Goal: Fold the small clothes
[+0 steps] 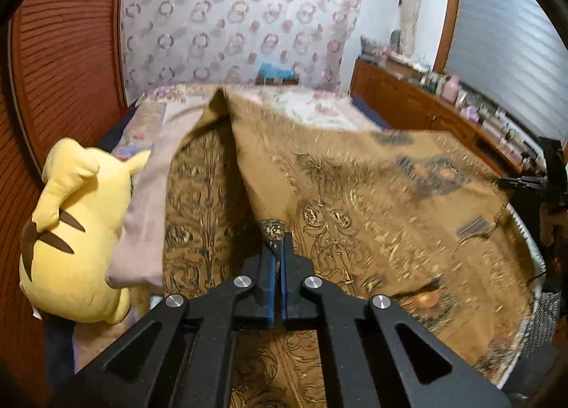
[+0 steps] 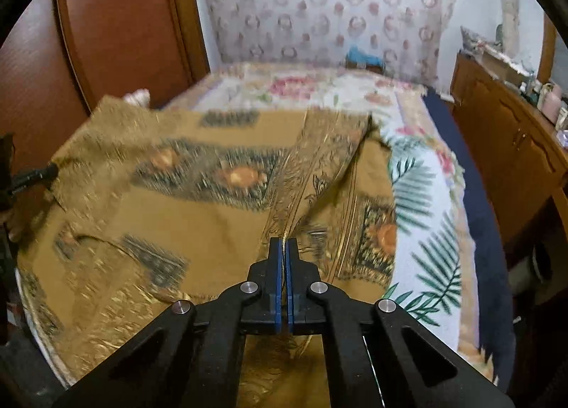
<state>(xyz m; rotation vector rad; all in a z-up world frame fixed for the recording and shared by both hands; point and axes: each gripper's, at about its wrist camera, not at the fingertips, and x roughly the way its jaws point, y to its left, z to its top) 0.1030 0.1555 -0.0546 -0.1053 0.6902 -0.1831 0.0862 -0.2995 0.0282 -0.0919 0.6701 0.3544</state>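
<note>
Mustard-gold patterned cloth (image 1: 355, 195) is spread over the bed, lifted off the floral bedspread (image 2: 419, 195) along its near edge. Left gripper (image 1: 276, 230) is clamped tight on a bunched corner of it, fabric poking out past the blue pads (image 1: 271, 280). Right gripper (image 2: 283, 244) is pinched on a thin fold of the same cloth. A yellow plush toy (image 1: 71, 237) lies at the left beside a pinkish pillow (image 1: 145, 223)

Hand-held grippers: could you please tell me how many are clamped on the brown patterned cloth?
2. The left hand-held gripper pinches a corner of the brown patterned cloth; the right hand-held gripper pinches its opposite edge. None seems hidden.
</note>
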